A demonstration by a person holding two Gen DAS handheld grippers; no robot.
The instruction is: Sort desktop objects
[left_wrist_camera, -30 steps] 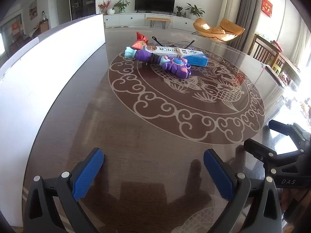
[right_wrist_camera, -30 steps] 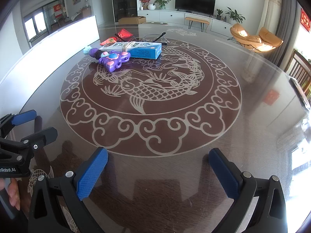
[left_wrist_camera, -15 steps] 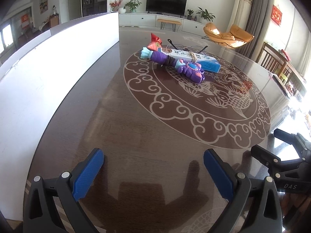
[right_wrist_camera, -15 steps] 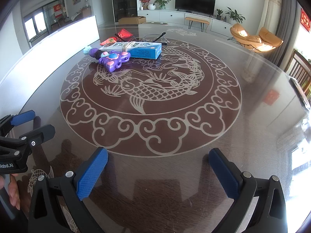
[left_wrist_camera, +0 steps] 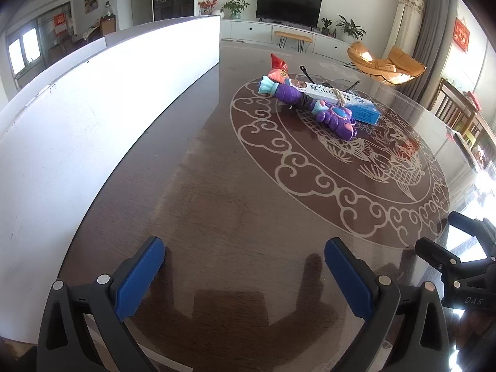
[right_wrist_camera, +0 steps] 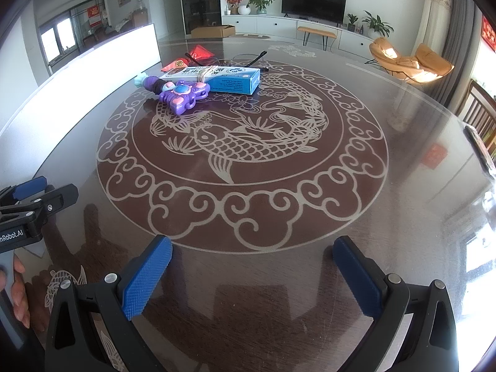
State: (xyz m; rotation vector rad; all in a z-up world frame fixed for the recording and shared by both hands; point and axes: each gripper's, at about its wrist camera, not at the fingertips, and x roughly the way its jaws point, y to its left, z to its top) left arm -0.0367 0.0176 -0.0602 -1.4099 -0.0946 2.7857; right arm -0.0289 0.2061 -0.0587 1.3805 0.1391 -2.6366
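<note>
Jaws: left gripper (left_wrist_camera: pixel 245 276) and right gripper (right_wrist_camera: pixel 252 274) both spread wide, holding nothing, low over the near tabletop (right_wrist_camera: pixel 279 279).
Location: items clustered at the far left of the fish medallion, well apart from both grippers.
Blue box (right_wrist_camera: pixel 217 78): likely light and stiff; take it across the narrow sides.
Purple toy (right_wrist_camera: pixel 179 93): touching the box front; hard plastic, probably slippery; grip the slim handle.
Red packet (right_wrist_camera: pixel 201 52): behind the box; thin, soft.
Change: left view has swung left; cluster now sits further right. Right view unchanged.
</note>
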